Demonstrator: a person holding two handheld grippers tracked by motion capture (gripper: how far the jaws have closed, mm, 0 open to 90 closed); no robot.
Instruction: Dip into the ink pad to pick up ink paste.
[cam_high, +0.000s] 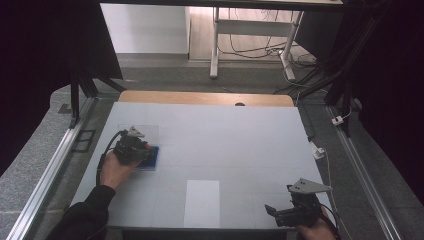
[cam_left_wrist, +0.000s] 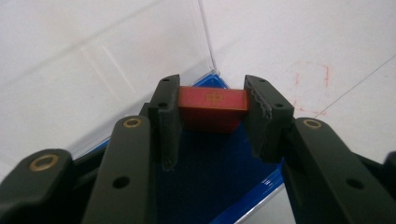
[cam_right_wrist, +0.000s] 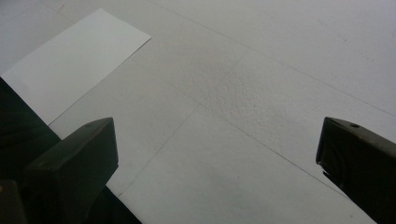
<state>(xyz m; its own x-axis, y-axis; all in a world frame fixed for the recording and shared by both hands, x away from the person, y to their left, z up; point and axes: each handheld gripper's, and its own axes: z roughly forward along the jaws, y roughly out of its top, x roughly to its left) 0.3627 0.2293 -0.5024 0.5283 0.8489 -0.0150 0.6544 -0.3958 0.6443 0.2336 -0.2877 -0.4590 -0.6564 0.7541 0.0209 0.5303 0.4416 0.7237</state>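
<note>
We judge the step in hand to be lifting a small red block (cam_left_wrist: 212, 109) out of its case. Starting at the left, our left gripper (cam_left_wrist: 212, 116) is clamped on the block, both pads pressed to its flat sides; it sits between the jaws, just above the blue tray (cam_left_wrist: 210, 172). The block looks hard and smooth, with a small gold mark on its face; the tray looks matte and is edged in glossy blue. Beyond the jaws stands a clear plastic lid (cam_left_wrist: 140, 60). Next we would need a straight, steady rise. Farther right, a white paper sheet (cam_high: 202, 202) lies flat, and our right gripper (cam_right_wrist: 217, 154) hangs over the bare table (cam_right_wrist: 261, 79), jaws spread wide and holding nothing.
</note>
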